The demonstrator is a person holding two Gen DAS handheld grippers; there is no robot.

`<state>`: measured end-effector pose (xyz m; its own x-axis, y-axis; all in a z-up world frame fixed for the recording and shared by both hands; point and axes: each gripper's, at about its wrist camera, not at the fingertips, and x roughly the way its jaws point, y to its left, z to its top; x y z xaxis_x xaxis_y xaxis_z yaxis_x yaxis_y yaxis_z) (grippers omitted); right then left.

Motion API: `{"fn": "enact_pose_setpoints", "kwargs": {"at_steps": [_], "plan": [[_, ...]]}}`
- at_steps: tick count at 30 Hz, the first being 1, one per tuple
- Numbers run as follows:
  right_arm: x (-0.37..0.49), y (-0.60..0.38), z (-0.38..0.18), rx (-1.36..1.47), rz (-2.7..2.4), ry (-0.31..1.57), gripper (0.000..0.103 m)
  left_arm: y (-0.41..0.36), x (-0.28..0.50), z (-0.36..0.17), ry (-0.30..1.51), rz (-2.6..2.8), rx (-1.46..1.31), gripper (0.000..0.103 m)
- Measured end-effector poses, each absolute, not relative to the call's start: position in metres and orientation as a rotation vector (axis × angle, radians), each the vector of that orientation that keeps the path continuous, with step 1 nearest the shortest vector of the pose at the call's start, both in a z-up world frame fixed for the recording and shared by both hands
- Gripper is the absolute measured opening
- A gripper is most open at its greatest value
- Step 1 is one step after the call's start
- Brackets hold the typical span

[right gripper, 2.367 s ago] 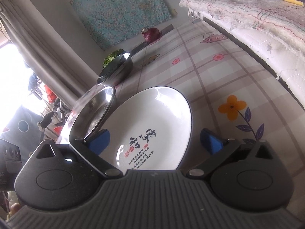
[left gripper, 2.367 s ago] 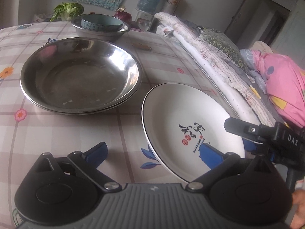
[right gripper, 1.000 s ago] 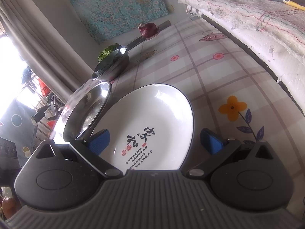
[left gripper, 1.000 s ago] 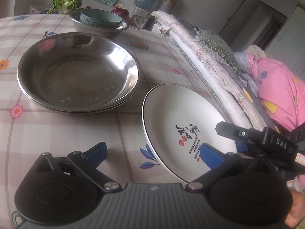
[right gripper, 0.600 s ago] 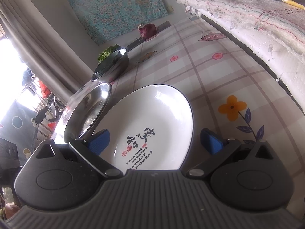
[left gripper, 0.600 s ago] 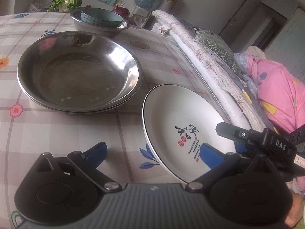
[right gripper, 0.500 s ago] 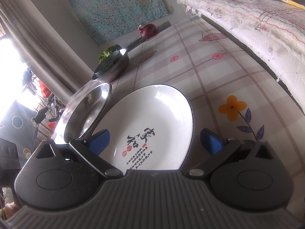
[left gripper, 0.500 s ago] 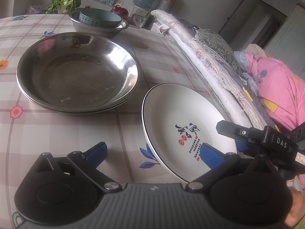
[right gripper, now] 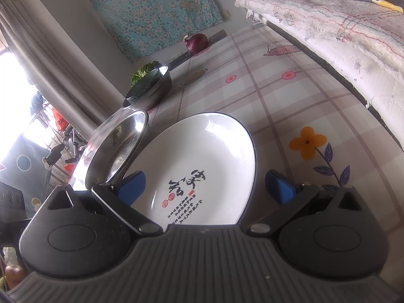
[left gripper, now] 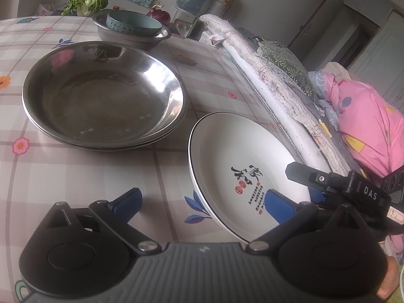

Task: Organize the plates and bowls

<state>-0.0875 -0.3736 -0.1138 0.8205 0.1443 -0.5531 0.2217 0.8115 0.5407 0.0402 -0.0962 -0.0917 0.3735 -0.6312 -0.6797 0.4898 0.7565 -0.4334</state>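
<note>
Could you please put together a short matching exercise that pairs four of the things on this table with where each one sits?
Things:
1. white plate
2. blue bowl
3. red onion
4. large steel dish

Places:
A. nested inside the smaller steel bowl
B. at the far edge of the table, near the wall
C. between the open fingers of the right gripper
D. stacked on another dish like it, left of the white plate

Pairs: 1-C, 2-A, 3-B, 4-D
</note>
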Motion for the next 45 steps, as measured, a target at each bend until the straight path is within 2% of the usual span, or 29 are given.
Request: {"fn": "enact_pose_setpoints", "kwargs": {"at_steps": [18,28,31,37,40,42,43,45], "plan": [[-0.091,-0.376,-0.115,0.652,-0.038,0.604,0.102,-0.107,0.033,-0.092,0.892,-0.7,-0.078,0.102],[-0.092,-0.379,-0.113,0.671,-0.038,0.6,0.101,-0.11,0.028,-0.088,0.816,-0.696,-0.036,0.094],[-0.094,-0.377,-0.113,0.646,-0.053,0.598,0.098,-0.112,0.028,-0.089,0.813,-0.693,-0.02,0.087],[-0.098,-0.381,-0.113,0.615,-0.076,0.599,0.076,-0.118,0.03,-0.093,0.827,-0.697,-0.005,0.074],[-0.099,-0.381,-0.114,0.598,-0.086,0.604,0.062,-0.12,0.031,-0.093,0.824,-0.695,-0.002,0.064],[-0.1,-0.381,-0.115,0.587,-0.095,0.61,0.049,-0.121,0.033,-0.094,0.828,-0.699,-0.007,0.053],[-0.1,-0.381,-0.115,0.582,-0.098,0.613,0.047,-0.122,0.033,-0.094,0.832,-0.702,-0.01,0.05],[-0.1,-0.381,-0.115,0.57,-0.106,0.616,0.039,-0.123,0.034,-0.094,0.84,-0.711,-0.015,0.037]]}}
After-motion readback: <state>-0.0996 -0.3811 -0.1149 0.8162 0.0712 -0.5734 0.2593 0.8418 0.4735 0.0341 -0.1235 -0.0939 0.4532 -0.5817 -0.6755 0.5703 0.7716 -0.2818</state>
